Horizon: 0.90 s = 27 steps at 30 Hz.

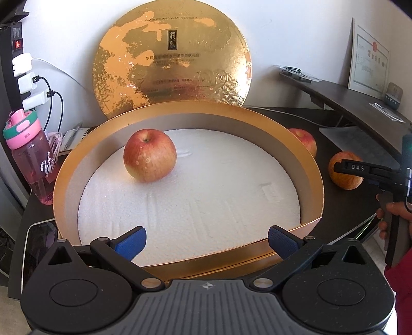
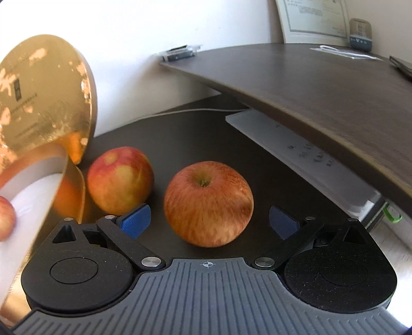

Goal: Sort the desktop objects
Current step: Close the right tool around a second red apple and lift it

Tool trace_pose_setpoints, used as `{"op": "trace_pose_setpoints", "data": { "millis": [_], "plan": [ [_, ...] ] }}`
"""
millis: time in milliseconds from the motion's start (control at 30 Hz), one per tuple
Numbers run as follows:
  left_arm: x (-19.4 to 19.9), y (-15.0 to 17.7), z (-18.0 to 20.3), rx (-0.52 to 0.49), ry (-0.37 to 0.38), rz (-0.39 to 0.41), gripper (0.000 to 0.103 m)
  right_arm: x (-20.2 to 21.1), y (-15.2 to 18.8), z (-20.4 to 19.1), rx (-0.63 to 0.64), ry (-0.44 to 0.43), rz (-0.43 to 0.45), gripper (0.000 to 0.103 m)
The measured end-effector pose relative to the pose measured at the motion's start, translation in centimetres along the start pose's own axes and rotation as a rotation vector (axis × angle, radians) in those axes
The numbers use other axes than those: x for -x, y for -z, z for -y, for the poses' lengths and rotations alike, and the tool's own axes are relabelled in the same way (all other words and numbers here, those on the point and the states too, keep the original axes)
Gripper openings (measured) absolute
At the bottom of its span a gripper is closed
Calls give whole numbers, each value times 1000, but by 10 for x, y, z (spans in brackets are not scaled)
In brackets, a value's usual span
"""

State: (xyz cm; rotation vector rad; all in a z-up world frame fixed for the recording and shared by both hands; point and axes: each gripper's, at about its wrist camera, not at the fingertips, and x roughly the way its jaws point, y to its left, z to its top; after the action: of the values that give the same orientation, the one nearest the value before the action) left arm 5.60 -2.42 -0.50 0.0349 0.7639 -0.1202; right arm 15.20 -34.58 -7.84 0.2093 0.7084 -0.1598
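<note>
Red-streaked apple [image 2: 208, 203] sits on the dark table [image 2: 180, 139] between the wide-apart right tongs [image 2: 208, 221]; left tongs [image 1: 206, 243] gape empty too.

Far apple [image 1: 305, 139] half hidden behind box rim [image 1: 312, 167]; certificate [image 2: 312, 19] cut off by top edge.

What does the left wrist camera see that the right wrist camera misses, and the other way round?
Only the left wrist view shows the pink water bottle, the chargers in the power strip, the whole white foam floor of the gold box and the open left tongs above it.

Only the right wrist view shows the open right tongs around the nearest apple, pads not touching it.

Both share the gold box, its upright lid, the apple inside, the two apples outside and the raised dark shelf.
</note>
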Motion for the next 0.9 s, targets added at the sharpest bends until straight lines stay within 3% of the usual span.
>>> {"op": "trace_pose_setpoints", "data": {
  "millis": [567,667,900],
  "plan": [
    [-1,-1,1,-16,15,8,102,-30,-3,-7,49,46,-42,92],
    [1,-1,0,-12,17,11,102,-32,-1,-8,46,47,-60,84],
    [10,2,-7,0,17,25,102,-21,6,-14,61,69,-55,83]
  ]
}}
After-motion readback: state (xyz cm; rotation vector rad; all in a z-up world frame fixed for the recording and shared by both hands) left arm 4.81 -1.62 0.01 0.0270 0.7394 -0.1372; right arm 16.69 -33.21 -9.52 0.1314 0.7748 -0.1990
